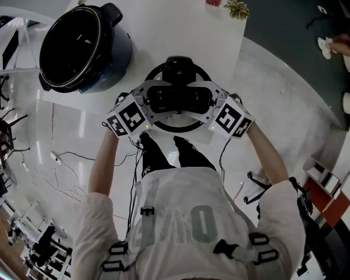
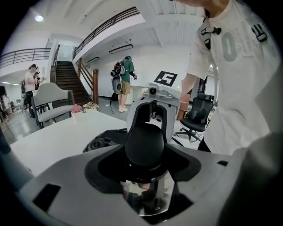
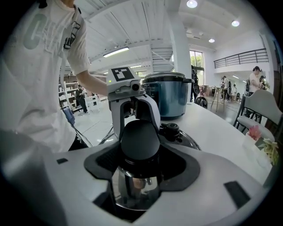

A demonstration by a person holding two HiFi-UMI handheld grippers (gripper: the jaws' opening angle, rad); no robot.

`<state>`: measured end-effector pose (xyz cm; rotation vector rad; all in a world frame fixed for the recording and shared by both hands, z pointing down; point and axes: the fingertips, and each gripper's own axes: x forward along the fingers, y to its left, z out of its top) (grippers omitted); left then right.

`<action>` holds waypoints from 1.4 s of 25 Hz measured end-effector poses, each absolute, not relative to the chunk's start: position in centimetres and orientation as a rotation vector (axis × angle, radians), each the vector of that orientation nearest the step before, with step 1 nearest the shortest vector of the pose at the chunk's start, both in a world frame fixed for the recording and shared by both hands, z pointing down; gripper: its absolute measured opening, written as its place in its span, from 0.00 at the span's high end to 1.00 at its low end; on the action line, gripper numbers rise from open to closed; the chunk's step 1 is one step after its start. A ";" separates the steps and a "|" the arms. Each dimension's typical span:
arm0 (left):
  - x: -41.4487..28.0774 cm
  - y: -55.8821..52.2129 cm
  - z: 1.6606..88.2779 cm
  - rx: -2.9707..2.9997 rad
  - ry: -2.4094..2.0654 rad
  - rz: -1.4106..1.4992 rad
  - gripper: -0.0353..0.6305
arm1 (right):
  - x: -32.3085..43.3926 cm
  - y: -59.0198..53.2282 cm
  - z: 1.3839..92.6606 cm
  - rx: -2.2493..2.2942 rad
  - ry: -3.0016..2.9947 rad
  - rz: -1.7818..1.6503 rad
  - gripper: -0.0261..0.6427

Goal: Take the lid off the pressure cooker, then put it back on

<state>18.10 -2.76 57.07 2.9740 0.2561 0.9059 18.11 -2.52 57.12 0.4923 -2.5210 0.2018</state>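
Note:
The pressure cooker pot (image 1: 82,49) stands open and lidless at the table's far left; it also shows as a blue-grey pot (image 3: 167,95) in the right gripper view. Its lid (image 1: 156,70) rests near the table's front edge, directly before the person. The lid's black knob (image 1: 179,98) is clasped from opposite sides. My left gripper (image 1: 158,101) is shut on it from the left and my right gripper (image 1: 201,101) from the right. The knob (image 2: 145,143) fills the left gripper (image 2: 145,172) jaws, with the shiny lid below. It (image 3: 140,139) likewise fills the right gripper (image 3: 140,170).
The white table (image 1: 180,33) carries a small plant (image 1: 237,8) at its far edge. Cables (image 1: 65,158) run over the floor at left. A grey chair (image 3: 261,106) and flowers (image 3: 261,137) stand beside the table. An office chair (image 2: 196,114) and several people are in the background.

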 end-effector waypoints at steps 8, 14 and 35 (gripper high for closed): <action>17.9 -2.6 54.1 3.019 0.224 0.895 0.52 | 17.9 -2.3 54.6 0.491 -2.514 0.152 0.54; 17.4 -2.4 47.5 3.060 0.232 0.885 0.52 | 17.0 -2.4 47.8 0.514 -2.565 0.101 0.54; 4.2 -11.5 28.9 3.353 0.031 0.986 0.52 | 3.7 -11.6 29.3 0.588 -2.611 -0.331 0.54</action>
